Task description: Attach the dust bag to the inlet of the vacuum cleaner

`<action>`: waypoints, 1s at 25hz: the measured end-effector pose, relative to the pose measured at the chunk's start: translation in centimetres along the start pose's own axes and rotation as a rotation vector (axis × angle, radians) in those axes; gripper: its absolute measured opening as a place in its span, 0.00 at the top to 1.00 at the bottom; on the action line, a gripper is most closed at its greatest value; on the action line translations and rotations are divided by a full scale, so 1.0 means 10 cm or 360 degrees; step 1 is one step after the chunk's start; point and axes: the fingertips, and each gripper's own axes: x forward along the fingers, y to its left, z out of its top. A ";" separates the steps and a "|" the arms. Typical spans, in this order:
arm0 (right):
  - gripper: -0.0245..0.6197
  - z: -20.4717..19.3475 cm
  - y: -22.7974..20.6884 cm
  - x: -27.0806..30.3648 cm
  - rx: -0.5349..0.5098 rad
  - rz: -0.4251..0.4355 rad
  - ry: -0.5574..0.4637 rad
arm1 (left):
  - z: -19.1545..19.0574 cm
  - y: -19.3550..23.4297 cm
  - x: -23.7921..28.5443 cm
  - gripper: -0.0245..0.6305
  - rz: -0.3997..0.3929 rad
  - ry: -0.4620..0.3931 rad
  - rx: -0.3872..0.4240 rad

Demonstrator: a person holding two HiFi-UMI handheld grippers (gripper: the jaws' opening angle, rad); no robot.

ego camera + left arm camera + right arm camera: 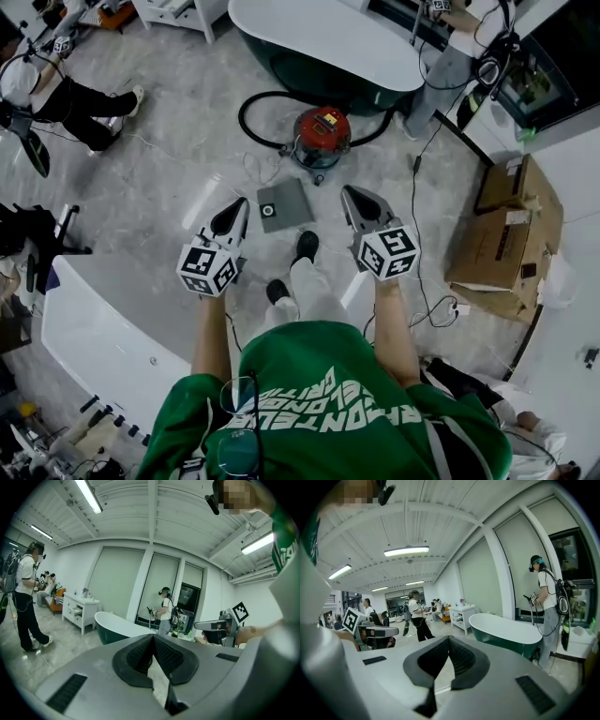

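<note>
On the floor in the head view stands a red vacuum cleaner with a black hose looped behind it. Just in front of it lies a flat grey dust bag with a round hole in its collar. My left gripper hangs in the air at the bag's left, my right gripper at its right, both well above the floor. In the left gripper view the left gripper has its pads together with nothing between them. The right gripper looks the same in its own view: shut and empty.
A green and white bathtub stands behind the vacuum. Cardboard boxes sit at the right, with a cable running along the floor beside them. Another white tub is at my left. A seated person is at far left. My shoes are below the bag.
</note>
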 end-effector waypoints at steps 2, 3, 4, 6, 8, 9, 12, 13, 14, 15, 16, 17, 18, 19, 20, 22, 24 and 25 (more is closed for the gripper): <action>0.95 -0.03 -0.13 0.12 0.0015 0.0001 0.0027 | -0.03 0.10 0.14 0.96 0.0008 0.0023 -0.0005; 0.95 -0.05 -0.20 0.19 0.0019 0.0001 0.0041 | -0.04 0.14 0.22 0.96 0.0010 0.0035 -0.0004; 0.95 -0.06 -0.26 0.25 0.0022 0.0001 0.0053 | -0.05 0.19 0.30 0.96 0.0012 0.0046 -0.0002; 0.95 -0.08 -0.40 0.38 0.0027 0.0002 0.0078 | -0.05 0.29 0.47 0.96 0.0017 0.0063 -0.0004; 0.95 -0.09 -0.55 0.51 0.0039 0.0005 0.0102 | -0.05 0.38 0.66 0.96 0.0016 0.0079 -0.0007; 0.95 -0.09 -0.63 0.58 0.0043 0.0007 0.0115 | -0.06 0.41 0.75 0.96 0.0012 0.0090 -0.0007; 0.95 -0.12 -0.85 0.76 0.0051 0.0016 0.0151 | -0.09 0.48 1.02 0.96 -0.0007 0.0130 -0.0002; 0.95 -0.12 -0.91 0.82 0.0055 0.0020 0.0161 | -0.10 0.50 1.10 0.96 -0.0012 0.0142 -0.0003; 0.95 -0.12 -0.97 0.88 0.0059 0.0026 0.0171 | -0.11 0.51 1.17 0.96 -0.0016 0.0154 -0.0006; 0.95 -0.13 -1.02 0.93 0.0063 0.0034 0.0180 | -0.13 0.53 1.24 0.96 -0.0018 0.0165 -0.0010; 0.95 -0.14 -1.07 0.98 0.0069 0.0042 0.0190 | -0.14 0.54 1.29 0.96 -0.0019 0.0177 -0.0014; 0.95 -0.16 -1.11 1.03 0.0076 0.0052 0.0200 | -0.17 0.55 1.34 0.96 -0.0021 0.0187 -0.0019; 0.95 -0.18 -1.15 1.08 0.0083 0.0064 0.0209 | -0.19 0.56 1.40 0.96 -0.0024 0.0198 -0.0022; 0.95 -0.20 -1.18 1.14 0.0089 0.0078 0.0218 | -0.22 0.58 1.46 0.96 -0.0027 0.0208 -0.0023; 0.95 -0.22 -1.22 1.20 0.0091 0.0093 0.0228 | -0.24 0.60 1.53 0.96 -0.0030 0.0219 -0.0022; 0.95 -0.28 -1.28 1.33 0.0094 0.0125 0.0249 | -0.28 0.63 1.66 0.96 -0.0035 0.0239 -0.0018; 0.95 -0.33 -1.32 1.44 0.0103 0.0159 0.0268 | -0.32 0.65 1.75 0.96 -0.0039 0.0257 -0.0009; 0.95 -0.35 -1.33 1.49 0.0106 0.0176 0.0275 | -0.33 0.66 1.79 0.96 -0.0039 0.0267 -0.0001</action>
